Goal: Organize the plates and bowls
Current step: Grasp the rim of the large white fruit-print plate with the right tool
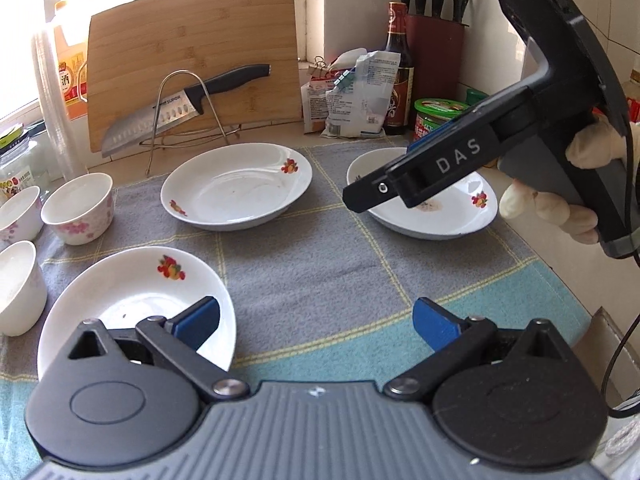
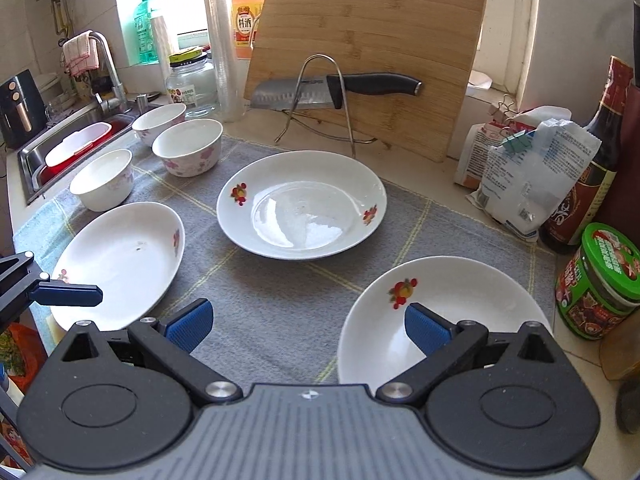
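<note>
We see a kitchen tabletop with a gray checked cloth spread on it. Three white plates lie on the cloth, each with small fruit pictures on the rim. The middle plate is shiny and sits near the wooden cutting board, which leans against the window. A knife rests on a wire rack in front of the board. The left plate has a tiny dark speck inside. The right plate is close to a green-lidded jar. Three white bowls with pink flowers stand apart at the left, near the sink.

Our left hand-held gripper is spread wide over the cloth, holding nothing. Our right hand-held gripper is spread wide too, with one blue finger over the right plate.
</note>
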Demonstrator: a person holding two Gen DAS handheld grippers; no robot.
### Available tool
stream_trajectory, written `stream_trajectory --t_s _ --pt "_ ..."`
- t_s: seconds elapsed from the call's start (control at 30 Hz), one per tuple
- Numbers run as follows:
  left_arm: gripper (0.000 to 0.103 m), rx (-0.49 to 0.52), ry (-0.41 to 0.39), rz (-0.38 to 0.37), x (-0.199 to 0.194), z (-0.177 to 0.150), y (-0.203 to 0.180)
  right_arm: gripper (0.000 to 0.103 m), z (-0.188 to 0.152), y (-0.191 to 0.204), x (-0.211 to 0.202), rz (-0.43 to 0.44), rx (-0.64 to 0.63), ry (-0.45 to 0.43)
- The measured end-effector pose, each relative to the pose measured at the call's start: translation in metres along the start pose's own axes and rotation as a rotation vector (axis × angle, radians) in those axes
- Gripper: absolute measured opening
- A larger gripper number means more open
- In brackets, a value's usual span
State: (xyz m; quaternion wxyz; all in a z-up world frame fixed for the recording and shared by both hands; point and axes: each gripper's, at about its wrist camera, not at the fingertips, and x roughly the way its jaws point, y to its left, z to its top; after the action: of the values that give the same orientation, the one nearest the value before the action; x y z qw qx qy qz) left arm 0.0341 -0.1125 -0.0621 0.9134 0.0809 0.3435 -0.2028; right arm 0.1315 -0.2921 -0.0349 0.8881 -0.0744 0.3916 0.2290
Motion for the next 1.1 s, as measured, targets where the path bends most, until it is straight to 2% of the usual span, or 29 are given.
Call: stream_trajectory --t_s 0.57,0.8,1.1 --pt "0.102 0.033 0.005 -0.057 -0.043 -0.039 0.086 0.103 -0.005 0.098 0.023 -0.011 0.117 0.051" --pt "0.102 0.02 0.004 -0.066 -0.05 -0.054 0.116 0.103 -0.002 0.13 0.037 0.008 0.122 0.07" --pt "0.102 -0.005 0.057 -0.049 -0.04 -0.08 0.153 0.103 -0.002 0.155 0.055 0.024 0.132 0.107"
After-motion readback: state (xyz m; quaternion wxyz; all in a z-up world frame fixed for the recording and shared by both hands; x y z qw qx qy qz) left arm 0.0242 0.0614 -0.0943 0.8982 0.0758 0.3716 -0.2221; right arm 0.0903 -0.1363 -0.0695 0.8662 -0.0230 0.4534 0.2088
